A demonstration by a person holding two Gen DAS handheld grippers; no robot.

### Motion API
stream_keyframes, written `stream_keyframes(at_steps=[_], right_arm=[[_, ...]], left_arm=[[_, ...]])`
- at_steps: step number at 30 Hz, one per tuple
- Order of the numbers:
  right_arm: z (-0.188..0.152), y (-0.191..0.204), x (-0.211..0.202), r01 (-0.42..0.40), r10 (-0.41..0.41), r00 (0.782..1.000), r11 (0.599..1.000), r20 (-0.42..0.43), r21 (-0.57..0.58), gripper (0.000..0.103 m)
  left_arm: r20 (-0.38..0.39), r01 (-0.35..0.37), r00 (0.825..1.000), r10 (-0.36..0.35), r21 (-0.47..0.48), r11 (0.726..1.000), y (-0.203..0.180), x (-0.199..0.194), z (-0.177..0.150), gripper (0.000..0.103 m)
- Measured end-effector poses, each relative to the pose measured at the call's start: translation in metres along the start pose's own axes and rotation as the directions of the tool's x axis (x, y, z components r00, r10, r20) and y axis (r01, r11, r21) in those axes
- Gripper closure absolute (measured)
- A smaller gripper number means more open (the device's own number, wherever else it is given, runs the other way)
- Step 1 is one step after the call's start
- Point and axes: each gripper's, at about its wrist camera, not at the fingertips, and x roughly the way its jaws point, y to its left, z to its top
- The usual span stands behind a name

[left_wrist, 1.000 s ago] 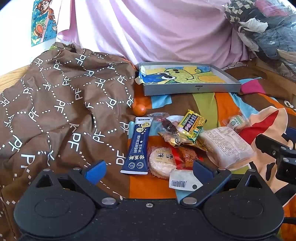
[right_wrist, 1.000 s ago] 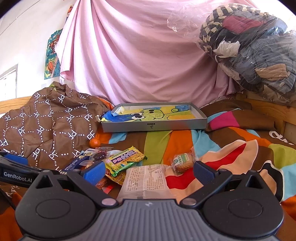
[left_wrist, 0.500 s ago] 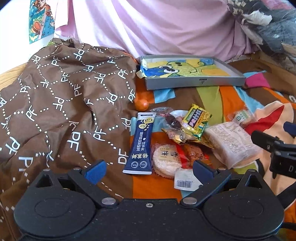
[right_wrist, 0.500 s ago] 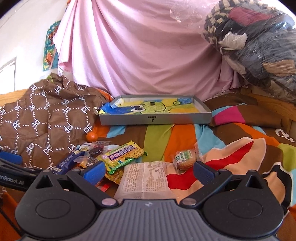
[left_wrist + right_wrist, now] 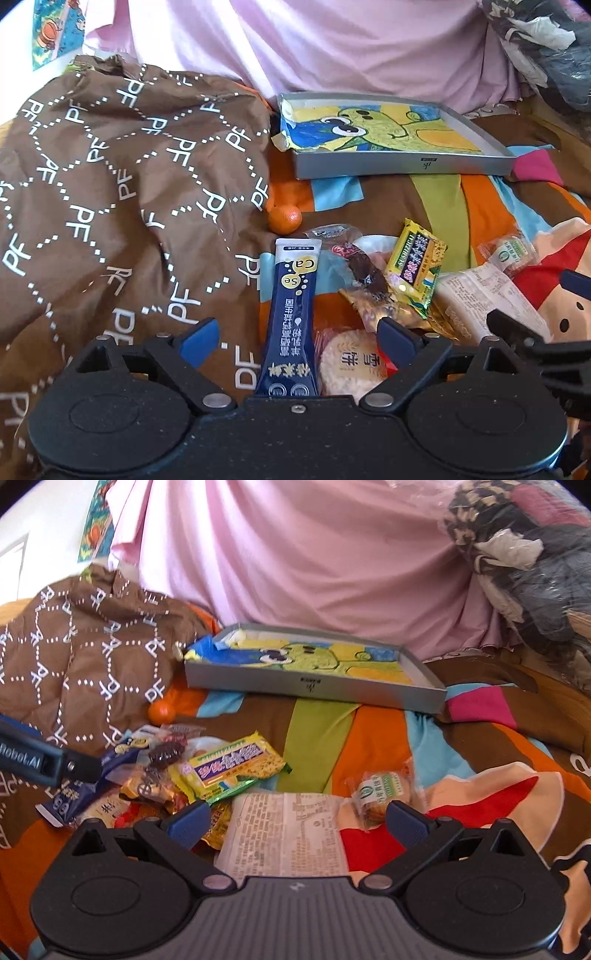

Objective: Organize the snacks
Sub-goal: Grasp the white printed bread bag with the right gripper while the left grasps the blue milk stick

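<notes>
Nothing's been picked up yet as far as these views show. The snacks sit in a loose pile on the colourful blanket (image 5: 321, 738), and the grey tray (image 5: 314, 686) with the cartoon lining is further back with no snacks in it, so sorting looks like it's barely at the start.

The left gripper (image 5: 297, 334) has its fingers spread wide and holds nothing. It hangs low right over the near end of the dark blue stick pack (image 5: 293, 314), with the round rice cracker (image 5: 349, 363) just beside that. The right gripper (image 5: 297, 821) is spread open too and empty, parked over the white printed packet (image 5: 284, 834), with the small wrapped biscuit (image 5: 384, 792) just off its right finger.

The yellow-green bar (image 5: 232, 768) leans on a heap of crinkly wrappers, and a little orange (image 5: 284, 218) sits by the brown quilt (image 5: 110, 184), apart from the pile.

So this reads as the reach-and-choose step. My guess is the next move means dropping one gripper onto a single packet, closing on a flat edge without dragging the neighbours along, then carrying it back to the tray. Those overlapping wrappers look slippery, so grabbing two at once seems like the risk.
</notes>
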Motion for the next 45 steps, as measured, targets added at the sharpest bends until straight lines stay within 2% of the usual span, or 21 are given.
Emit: stream_keyframes(at_steps=[7, 13, 17, 22, 27, 34, 37, 41, 45], right_arm=[[-0.005, 0.007, 0.015, 0.008, -0.008, 0.998, 1.000, -0.055, 0.014, 0.001], [-0.008, 0.009, 0.023, 0.001, 0.002, 0.997, 0.999, -0.075, 0.037, 0.005], [-0.011, 0.008, 0.026, -0.008, 0.012, 0.996, 0.999, -0.085, 0.044, 0.010], [-0.013, 0.007, 0.028, -0.015, 0.020, 0.996, 0.998, -0.087, 0.053, 0.011], [-0.014, 0.007, 0.033, -0.013, 0.019, 0.994, 0.998, -0.104, 0.055, 0.012], [-0.013, 0.014, 0.041, -0.011, 0.012, 0.993, 1.000, -0.119, 0.010, 0.013], [-0.013, 0.017, 0.044, -0.019, 0.019, 0.992, 1.000, -0.121, -0.002, 0.017], [-0.013, 0.019, 0.044, -0.029, 0.028, 0.993, 1.000, -0.117, -0.012, 0.023], [-0.014, 0.020, 0.040, -0.046, 0.045, 0.993, 0.999, -0.106, -0.010, 0.028]], left_arm=[[-0.032, 0.016, 0.999, -0.015, 0.010, 1.000, 0.006, 0.023, 0.004, 0.011], [-0.046, 0.065, 0.997, -0.066, -0.016, 0.998, 0.012, 0.036, 0.005, 0.014], [-0.051, 0.097, 0.994, -0.100, -0.063, 0.993, 0.019, 0.041, 0.005, 0.024], [-0.049, 0.116, 0.991, -0.122, -0.107, 0.987, 0.025, 0.043, 0.000, 0.034], [-0.083, 0.119, 0.988, -0.129, -0.113, 0.986, 0.025, 0.051, -0.002, 0.051], [-0.105, 0.133, 0.983, -0.149, -0.146, 0.980, 0.027, 0.064, 0.003, 0.052], [-0.101, 0.131, 0.984, -0.148, -0.164, 0.978, 0.028, 0.065, 0.002, 0.053], [-0.098, 0.145, 0.982, -0.161, -0.155, 0.977, 0.025, 0.063, 0.000, 0.066], [-0.096, 0.151, 0.981, -0.170, -0.175, 0.973, 0.024, 0.061, 0.000, 0.069]])
